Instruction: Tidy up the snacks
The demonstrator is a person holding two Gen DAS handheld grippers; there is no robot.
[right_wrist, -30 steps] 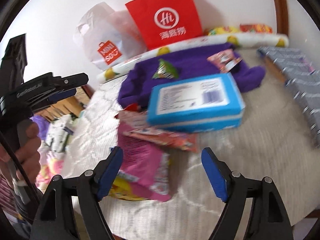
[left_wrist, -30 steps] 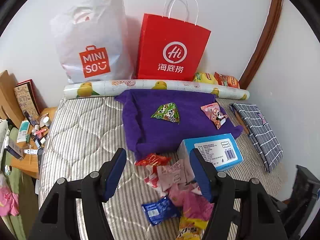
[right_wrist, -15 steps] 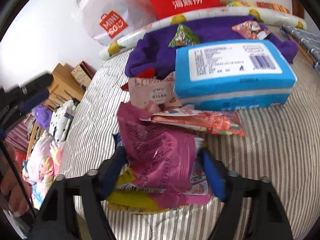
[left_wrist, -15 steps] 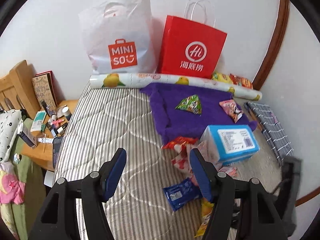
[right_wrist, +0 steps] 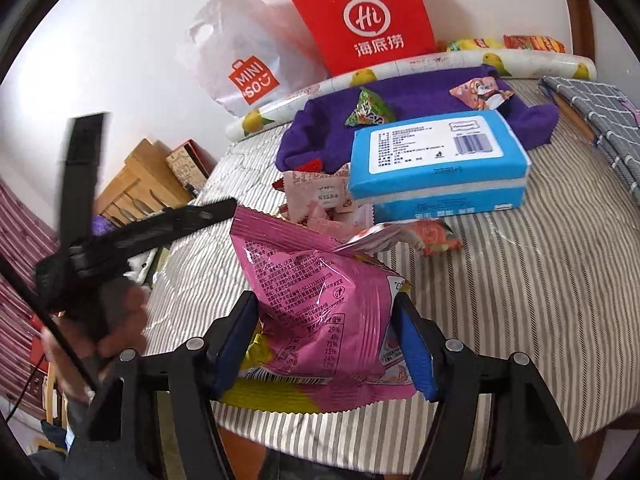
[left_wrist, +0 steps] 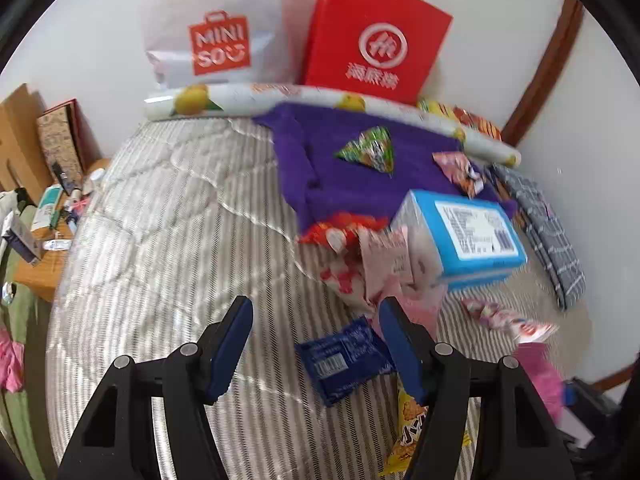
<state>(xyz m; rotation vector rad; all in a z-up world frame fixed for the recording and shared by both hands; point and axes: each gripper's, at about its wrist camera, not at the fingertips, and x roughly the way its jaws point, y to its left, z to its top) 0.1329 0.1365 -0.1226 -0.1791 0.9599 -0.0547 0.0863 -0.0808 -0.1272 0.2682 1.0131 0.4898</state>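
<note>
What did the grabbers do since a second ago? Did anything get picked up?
The right gripper came forward over the pink snack bag, which now sits between its closing jaws. The left gripper has dropped lower toward the blue packet, jaws apart and empty. The blue tissue pack, green triangle snack and purple towel stayed put.

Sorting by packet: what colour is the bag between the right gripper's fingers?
Pink bag, clearest in the right wrist view.

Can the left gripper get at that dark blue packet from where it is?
Probably yes. The left gripper is open and empty, and the blue packet lies flat on the striped mattress just past its fingertips, nearer the right-hand finger, with nothing on top. It needs only a small sideways shift.
</note>
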